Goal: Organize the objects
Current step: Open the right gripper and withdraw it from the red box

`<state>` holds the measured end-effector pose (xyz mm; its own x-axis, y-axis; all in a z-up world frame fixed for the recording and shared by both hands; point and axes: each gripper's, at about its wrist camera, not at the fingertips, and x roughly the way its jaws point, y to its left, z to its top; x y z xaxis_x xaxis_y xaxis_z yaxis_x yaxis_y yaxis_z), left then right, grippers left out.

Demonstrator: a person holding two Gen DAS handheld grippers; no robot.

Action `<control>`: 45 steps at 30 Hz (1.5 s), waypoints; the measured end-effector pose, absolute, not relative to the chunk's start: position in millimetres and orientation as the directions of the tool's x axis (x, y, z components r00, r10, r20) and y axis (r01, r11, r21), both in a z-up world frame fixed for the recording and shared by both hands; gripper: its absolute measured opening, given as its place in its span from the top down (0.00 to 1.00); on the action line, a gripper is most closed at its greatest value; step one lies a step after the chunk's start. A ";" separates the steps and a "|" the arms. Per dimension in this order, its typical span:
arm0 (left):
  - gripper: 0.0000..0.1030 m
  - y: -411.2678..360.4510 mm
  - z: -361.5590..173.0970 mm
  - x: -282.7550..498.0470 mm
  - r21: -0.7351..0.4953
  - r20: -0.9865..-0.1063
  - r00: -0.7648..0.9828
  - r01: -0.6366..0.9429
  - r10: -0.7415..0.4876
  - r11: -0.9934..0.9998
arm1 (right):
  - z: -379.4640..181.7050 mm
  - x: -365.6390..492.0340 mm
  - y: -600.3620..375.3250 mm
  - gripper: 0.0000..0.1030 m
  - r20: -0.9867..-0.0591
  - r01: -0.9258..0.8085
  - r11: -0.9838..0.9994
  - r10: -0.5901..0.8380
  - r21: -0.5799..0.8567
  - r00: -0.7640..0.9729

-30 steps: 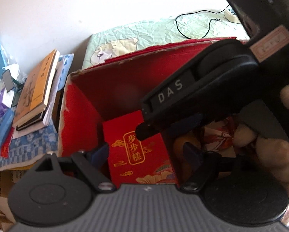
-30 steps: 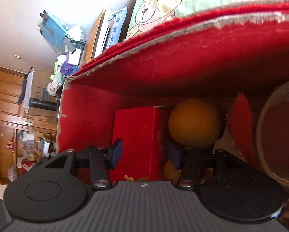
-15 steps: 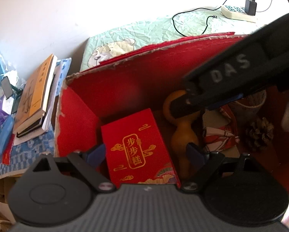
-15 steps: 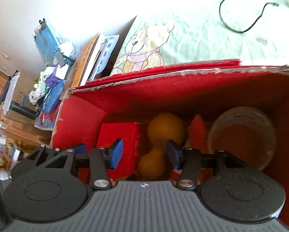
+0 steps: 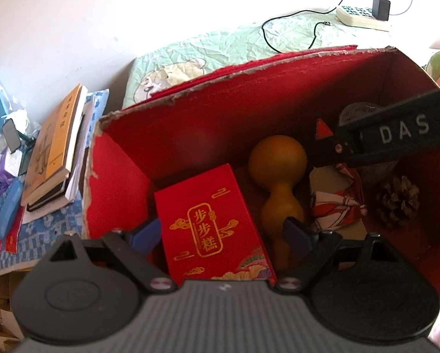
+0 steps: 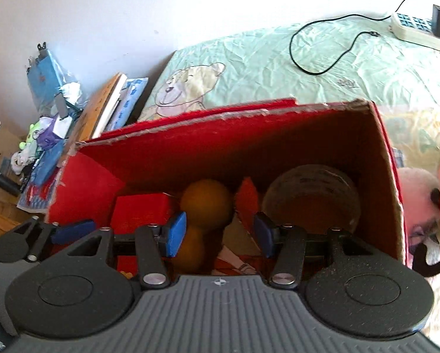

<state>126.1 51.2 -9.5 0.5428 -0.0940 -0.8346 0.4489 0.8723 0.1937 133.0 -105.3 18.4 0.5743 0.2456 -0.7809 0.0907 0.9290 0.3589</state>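
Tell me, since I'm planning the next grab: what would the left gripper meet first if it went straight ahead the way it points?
Most likely the small red gift box inside the red cardboard box: it sits between the open left gripper fingers. The orange gourd lies just right of that line. Depth is uncertain.

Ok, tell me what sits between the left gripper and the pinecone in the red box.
From the left gripper, the red gift box lies right between the fingers, then the gourd and the folded patterned cloth lie before the pinecone. The right gripper crosses above.
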 end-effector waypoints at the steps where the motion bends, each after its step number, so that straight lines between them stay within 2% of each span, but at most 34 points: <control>1: 0.15 49.8 -8.6 123.5 0.194 -0.834 0.544 0.449 -0.094 0.872 | 19.0 132.6 -104.6 0.48 -0.777 0.094 0.926 0.248 0.366 0.578; 10: 0.15 50.1 -11.1 125.3 0.207 -0.830 0.551 0.444 -0.083 0.872 | 20.5 128.0 -104.6 0.48 -0.745 0.103 0.924 0.226 0.367 0.628; 20: 0.15 49.2 -12.9 119.9 0.224 -0.824 0.562 0.437 -0.071 0.871 | 23.1 124.8 -95.8 0.48 -0.732 0.093 0.952 0.160 0.292 0.662; 45: 0.15 51.0 -13.5 119.6 0.232 -0.814 0.577 0.423 -0.063 0.876 | 25.7 120.4 -94.7 0.48 -0.731 0.184 0.954 0.049 0.235 0.681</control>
<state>119.6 51.0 -13.5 0.5770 -0.0627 -0.8143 0.4229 0.8759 0.2323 120.4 -94.7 25.7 0.6805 0.0486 -0.7311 0.1841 0.9545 0.2348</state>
